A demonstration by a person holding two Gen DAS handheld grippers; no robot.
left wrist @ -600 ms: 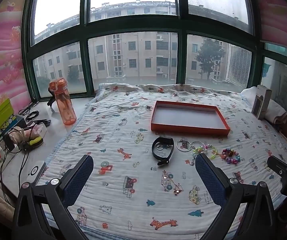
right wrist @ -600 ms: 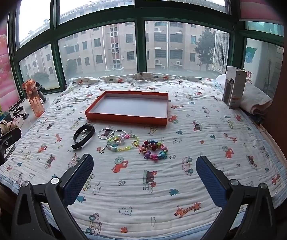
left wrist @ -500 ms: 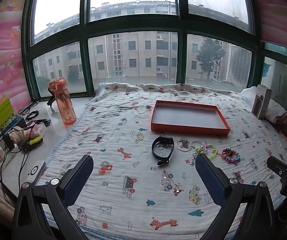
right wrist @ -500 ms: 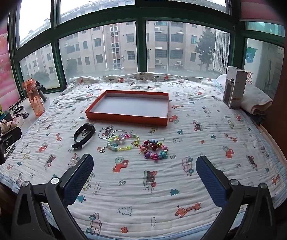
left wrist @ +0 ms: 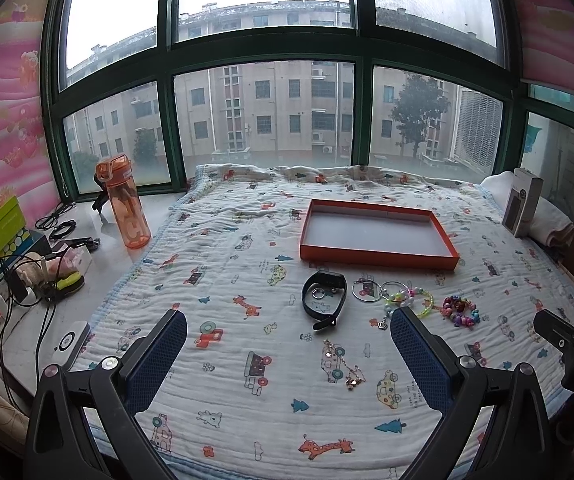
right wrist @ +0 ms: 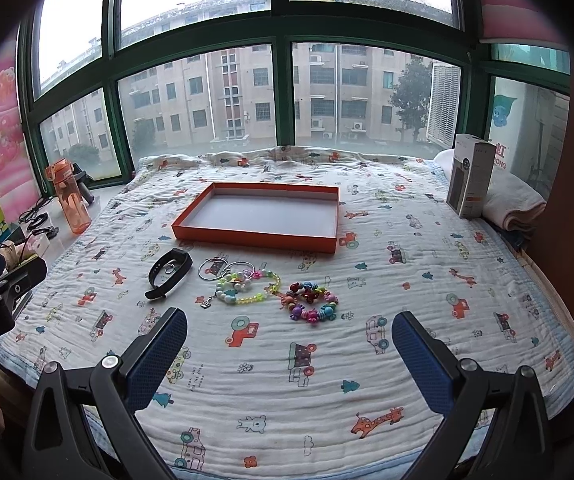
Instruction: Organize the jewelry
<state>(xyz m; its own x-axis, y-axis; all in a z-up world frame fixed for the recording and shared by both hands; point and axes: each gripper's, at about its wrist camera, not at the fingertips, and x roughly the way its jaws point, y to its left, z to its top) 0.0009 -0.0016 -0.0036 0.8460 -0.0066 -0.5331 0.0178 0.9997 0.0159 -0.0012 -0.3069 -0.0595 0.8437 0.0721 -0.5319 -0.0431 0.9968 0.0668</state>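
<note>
Both grippers hover above the near edge of the quilt (right wrist: 427, 280), nothing in hand. Left gripper (left wrist: 287, 350): jaws spread wide, empty. Right gripper (right wrist: 289, 350): likewise released, empty.

Orange tray (right wrist: 329, 216) sits at centre-far on the quilt; interior bare, so no piece is sorted yet.

Jewelry lies in a loose row just near of the tray:
- black band (right wrist: 167, 274), leftmost, small ring inside its loop
- two hoop rings (right wrist: 223, 269), touching
- pastel bead bracelet (right wrist: 247, 290), overlapping the hoops
- multicolour bead bracelet (right wrist: 311, 300), right end
- thin chain (left wrist: 341, 364), nearest the left gripper

Handling, judged: all light. Bead strands limp; pinch across one side of the loop. The band looks semi-stiff; grip its strap. Hoops thin, slippery, flat on soft cloth, likely hardest. Chain may snag.
</note>
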